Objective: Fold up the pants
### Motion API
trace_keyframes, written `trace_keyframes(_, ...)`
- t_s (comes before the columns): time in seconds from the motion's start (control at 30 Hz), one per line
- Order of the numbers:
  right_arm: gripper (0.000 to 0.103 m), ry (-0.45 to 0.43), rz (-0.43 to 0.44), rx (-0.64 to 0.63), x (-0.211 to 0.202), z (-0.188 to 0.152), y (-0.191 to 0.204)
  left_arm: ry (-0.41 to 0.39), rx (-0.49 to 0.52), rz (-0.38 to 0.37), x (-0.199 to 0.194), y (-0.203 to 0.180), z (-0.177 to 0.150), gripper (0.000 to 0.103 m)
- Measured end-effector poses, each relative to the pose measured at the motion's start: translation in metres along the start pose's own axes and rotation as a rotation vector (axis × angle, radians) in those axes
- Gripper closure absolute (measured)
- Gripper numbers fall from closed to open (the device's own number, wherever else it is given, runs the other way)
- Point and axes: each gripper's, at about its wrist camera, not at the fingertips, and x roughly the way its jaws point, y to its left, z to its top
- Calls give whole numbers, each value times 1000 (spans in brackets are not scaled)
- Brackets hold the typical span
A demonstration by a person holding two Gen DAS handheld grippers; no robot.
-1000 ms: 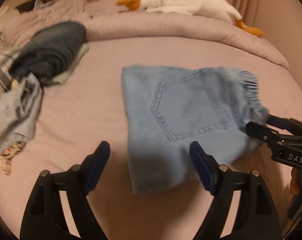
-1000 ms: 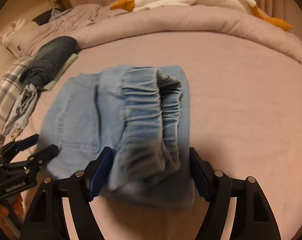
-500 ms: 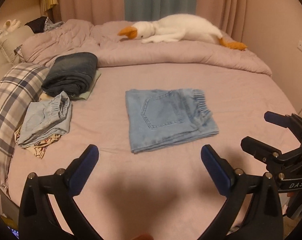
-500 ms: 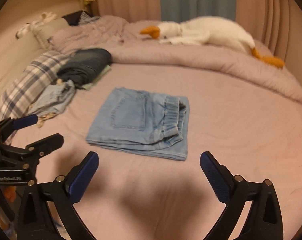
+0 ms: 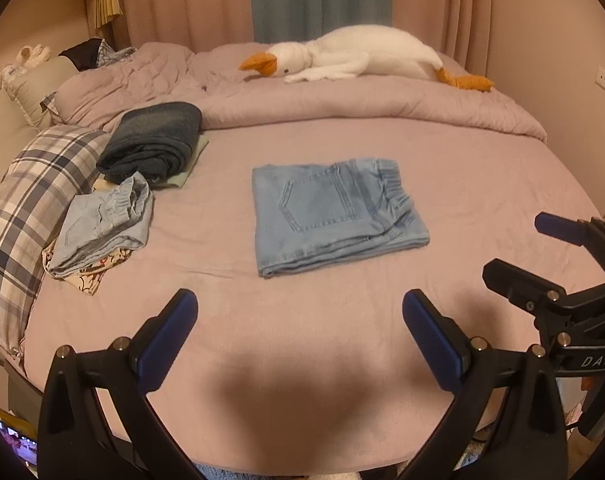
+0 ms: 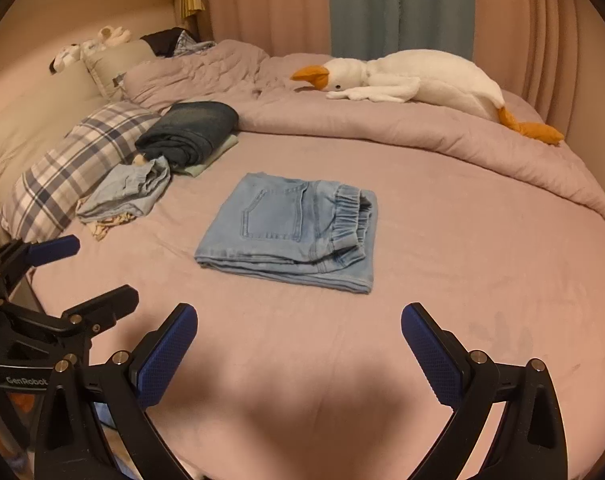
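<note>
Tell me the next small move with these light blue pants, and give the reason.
Probably carry the light blue pants over to the folded clothes beside the plaid pillow. They already lie in a neat flat rectangle on the bed, pocket up, and both the left tool and right tool hang open and apart from them, so folding looks finished. I would bring the left tool to the near edge first.

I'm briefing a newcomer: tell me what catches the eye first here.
The folded light-blue jeans lie square in the middle of the pink bed. A big white goose plush sprawls on the duvet behind. Both the left hand-held gripper and the right hand-held gripper hang open, clear of the jeans.
</note>
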Motion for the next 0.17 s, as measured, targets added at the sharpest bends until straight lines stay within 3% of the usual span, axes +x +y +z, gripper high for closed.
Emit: trace_keyframes(0.17, 2, -16, -2, 12, -6, 0, -2, 0, -8, -5, -1, 1, 3, 1)
